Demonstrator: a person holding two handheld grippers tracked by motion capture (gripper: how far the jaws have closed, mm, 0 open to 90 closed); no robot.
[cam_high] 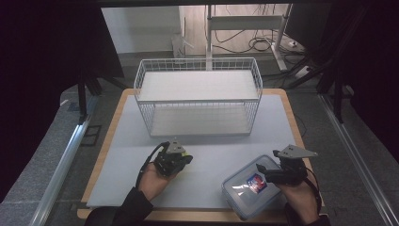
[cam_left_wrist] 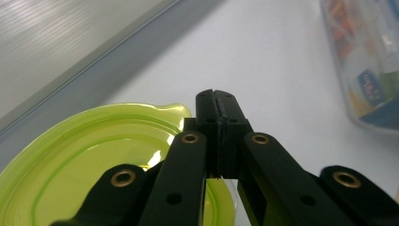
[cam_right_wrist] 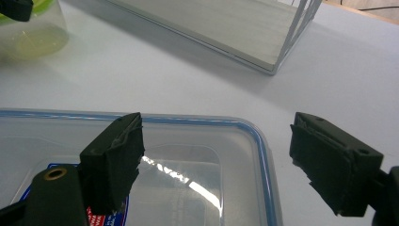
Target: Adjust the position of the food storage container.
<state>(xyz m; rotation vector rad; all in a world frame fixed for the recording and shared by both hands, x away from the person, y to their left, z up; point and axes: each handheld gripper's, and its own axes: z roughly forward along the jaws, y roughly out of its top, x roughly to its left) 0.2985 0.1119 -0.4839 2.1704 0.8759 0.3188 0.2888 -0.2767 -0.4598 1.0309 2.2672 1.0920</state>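
A white mat covers most of the wooden table, leaving a thin wood border at the left, right and near edges. On the far half of the mat stands a white wire basket, long side toward the person, its base a pale board; in the right gripper view one of its wire corners shows, the rest cut off by the frame.

Near the mat's front right corner lies a clear box with a blue-rimmed snap lid and a red and blue label; its near end overhangs the mat toward the table edge. What it holds is blurred in the left gripper view. The right gripper hovers over the box's right end, jaws wide apart above the lid, one over it and one beyond its rim; I cannot tell if they touch it.

A small tub with a lime-green lid sits left of centre, well apart from the box, mostly hidden under the left gripper in the high view. That gripper's jaws are pressed together over the lid's edge by its tab; whether they pinch it I cannot tell.

Bare mat lies between basket and grippers, and between the two containers.
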